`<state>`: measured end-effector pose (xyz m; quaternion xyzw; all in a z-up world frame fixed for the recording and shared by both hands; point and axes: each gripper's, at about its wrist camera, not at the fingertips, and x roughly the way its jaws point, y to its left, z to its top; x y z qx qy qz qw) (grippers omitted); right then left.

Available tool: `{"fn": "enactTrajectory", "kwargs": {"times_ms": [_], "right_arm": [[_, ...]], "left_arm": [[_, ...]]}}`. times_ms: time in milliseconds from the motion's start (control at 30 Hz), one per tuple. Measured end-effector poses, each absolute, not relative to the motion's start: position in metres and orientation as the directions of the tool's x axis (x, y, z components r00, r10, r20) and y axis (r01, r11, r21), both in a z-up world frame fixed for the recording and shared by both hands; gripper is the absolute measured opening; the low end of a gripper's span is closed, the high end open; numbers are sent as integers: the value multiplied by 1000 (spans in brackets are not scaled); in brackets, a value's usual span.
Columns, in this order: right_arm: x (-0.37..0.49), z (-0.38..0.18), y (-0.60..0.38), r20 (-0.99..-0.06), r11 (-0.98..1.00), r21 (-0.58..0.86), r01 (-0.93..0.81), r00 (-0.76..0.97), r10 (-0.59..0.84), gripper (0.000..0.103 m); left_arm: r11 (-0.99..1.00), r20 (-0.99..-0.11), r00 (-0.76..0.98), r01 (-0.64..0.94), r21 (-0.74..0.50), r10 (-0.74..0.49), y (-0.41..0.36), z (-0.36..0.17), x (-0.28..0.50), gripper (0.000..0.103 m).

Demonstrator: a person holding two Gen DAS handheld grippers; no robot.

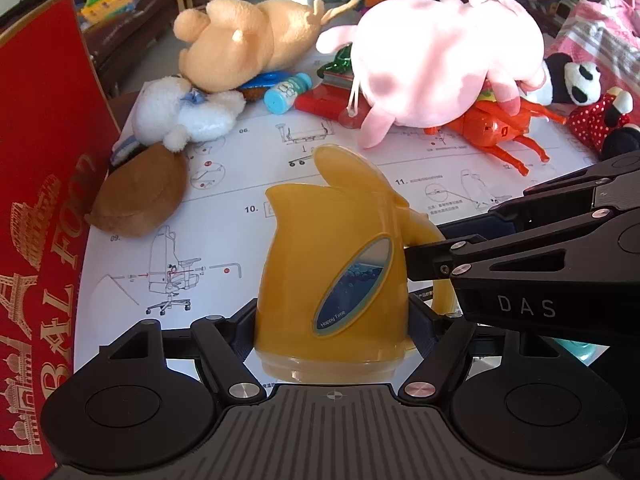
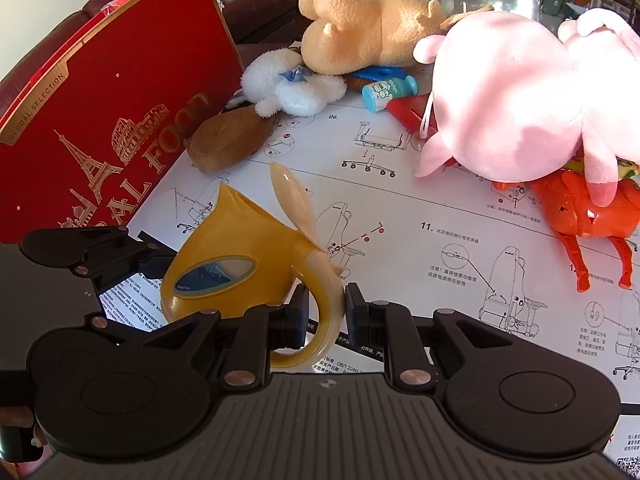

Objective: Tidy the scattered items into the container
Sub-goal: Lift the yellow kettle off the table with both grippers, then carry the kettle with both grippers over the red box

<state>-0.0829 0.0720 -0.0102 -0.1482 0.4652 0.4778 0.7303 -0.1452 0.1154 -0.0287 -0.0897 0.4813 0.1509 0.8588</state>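
Left gripper (image 1: 334,332): jaws spread wide around the lower body of the yellow toy kettle (image 1: 334,280), one pad on each flank, gripping it. Kettle stands upright between them, lid flipped up, blue oval label facing the camera.

Right gripper (image 2: 326,312): jaws nearly together, clamped on the kettle's curved handle (image 2: 328,300). In the left wrist view this gripper comes in from the right edge and meets the handle beside the kettle body. Both tools hold the one kettle, above the sheet.

Surroundings, left to right: a red box (image 2: 108,120) with gold lettering and landmark drawings stands on edge at the far left, close to the kettle. Beside it a brown plush (image 1: 140,196), then a white plush (image 1: 184,112) touching it. Behind, a tan plush bear (image 1: 248,40) lying over a blue item. A small blue bottle (image 1: 286,92) lies on its side, next to a red plastic toy (image 1: 324,100). A large pink plush (image 1: 444,68) lies on top of an orange plastic toy (image 1: 500,128). Far right, a panda plush (image 1: 576,80) and a red polka-dot plush (image 1: 596,120).

All of it lies on a white instruction sheet (image 1: 224,216) with chair diagrams, covering the tabletop. Open paper lies between the kettle and the toy pile.
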Motion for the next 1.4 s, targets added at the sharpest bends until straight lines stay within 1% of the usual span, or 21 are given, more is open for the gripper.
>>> {"fn": "enactTrajectory", "kwargs": {"times_ms": [400, 767, 1067, 1233, 1400], "right_arm": [[-91, 6, 60, -795, 499, 225, -837, 138, 590, 22], [-96, 24, 44, -754, 503, 227, -834, 177, 633, 22], [-95, 41, 36, -722, 503, 228, -834, 202, 662, 22], [-95, 57, 40, -707, 482, 200, -853, 215, 674, 22], [-98, 86, 54, -664, 441, 146, -886, 242, 707, 22]], "left_arm": [[940, -822, 533, -340, 7, 199, 105, -12, -156, 75], [946, -792, 563, -320, 52, 235, 92, 9, -158, 75], [943, -761, 600, -329, 48, 248, 87, 29, -159, 75], [936, -734, 623, -347, 51, 271, 91, 45, -161, 75], [918, -688, 654, -394, 46, 315, 106, 73, -167, 75]]}}
